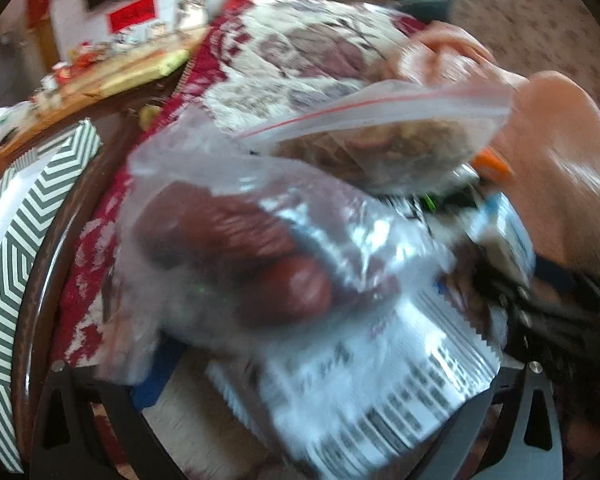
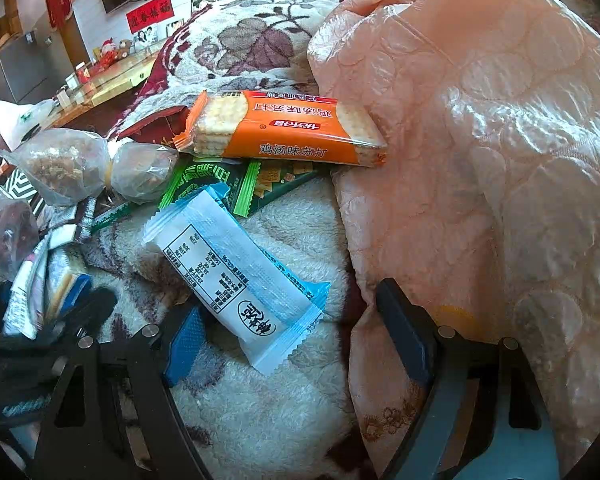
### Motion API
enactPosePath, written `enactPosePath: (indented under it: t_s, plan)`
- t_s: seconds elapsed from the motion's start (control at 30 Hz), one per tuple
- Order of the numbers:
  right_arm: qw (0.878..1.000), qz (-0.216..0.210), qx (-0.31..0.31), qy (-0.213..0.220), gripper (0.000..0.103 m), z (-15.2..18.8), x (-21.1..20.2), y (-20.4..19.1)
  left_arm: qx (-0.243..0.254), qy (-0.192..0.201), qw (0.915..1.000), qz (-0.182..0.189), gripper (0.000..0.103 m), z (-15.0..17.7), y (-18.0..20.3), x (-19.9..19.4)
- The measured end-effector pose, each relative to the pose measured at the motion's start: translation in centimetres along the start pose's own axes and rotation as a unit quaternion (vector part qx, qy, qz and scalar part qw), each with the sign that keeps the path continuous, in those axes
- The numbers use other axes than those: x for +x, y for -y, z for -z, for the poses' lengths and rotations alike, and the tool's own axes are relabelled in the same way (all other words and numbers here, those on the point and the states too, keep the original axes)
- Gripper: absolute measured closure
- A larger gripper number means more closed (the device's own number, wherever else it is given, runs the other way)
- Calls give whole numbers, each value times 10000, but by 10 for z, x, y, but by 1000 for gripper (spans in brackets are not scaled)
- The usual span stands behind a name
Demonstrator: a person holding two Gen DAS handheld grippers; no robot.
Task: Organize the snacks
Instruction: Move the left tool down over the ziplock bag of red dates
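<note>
glossy plastic wrapper (image 2: pixel 236 276), fluffy blanket (image 2: pixel 260 412)

The right gripper (image 2: pixel 292 332) hovers with fingers apart over a white-and-blue snack packet (image 2: pixel 236 276) lying on the floral fleece blanket (image 2: pixel 260 420). Farther off lie an orange cracker pack (image 2: pixel 284 128) overlapping a green packet (image 2: pixel 220 188); a peach quilt (image 2: pixel 500 160) rises right.

orange cracker pack (image 2: pixel 284 130), blue-white wrapper (image 2: pixel 236 276)

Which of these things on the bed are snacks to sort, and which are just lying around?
Snacks to sort:
orange cracker pack
green cracker pack
blue-edged white packet
clear bags of nuts
bag of red dates

Just lying about:
pink quilted jacket
floral blanket
</note>
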State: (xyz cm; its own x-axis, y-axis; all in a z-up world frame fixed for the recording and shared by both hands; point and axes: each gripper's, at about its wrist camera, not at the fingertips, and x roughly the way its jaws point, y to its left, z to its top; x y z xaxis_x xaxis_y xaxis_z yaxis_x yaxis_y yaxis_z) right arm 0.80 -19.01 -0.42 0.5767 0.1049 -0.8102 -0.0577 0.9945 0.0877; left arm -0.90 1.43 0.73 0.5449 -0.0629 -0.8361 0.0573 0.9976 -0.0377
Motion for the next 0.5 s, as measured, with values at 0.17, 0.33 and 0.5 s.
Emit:
enactPosePath:
  t_s: [0.17, 0.33, 0.5]
  plan:
    - [9985, -274, -10, -464, 21, 5, -20, -2, -393, -65, 9990, 200, 0, 19, -17, -27]
    - [9970, -699, 60, -338, 21, 20, -43, -5, -511, -52, 9983, 271, 0, 40, -33, -57]
    - [9960, -814, -78, -373, 21, 24, -48, -13, -587, -5, 9978, 324, 0, 54, -47, -74]
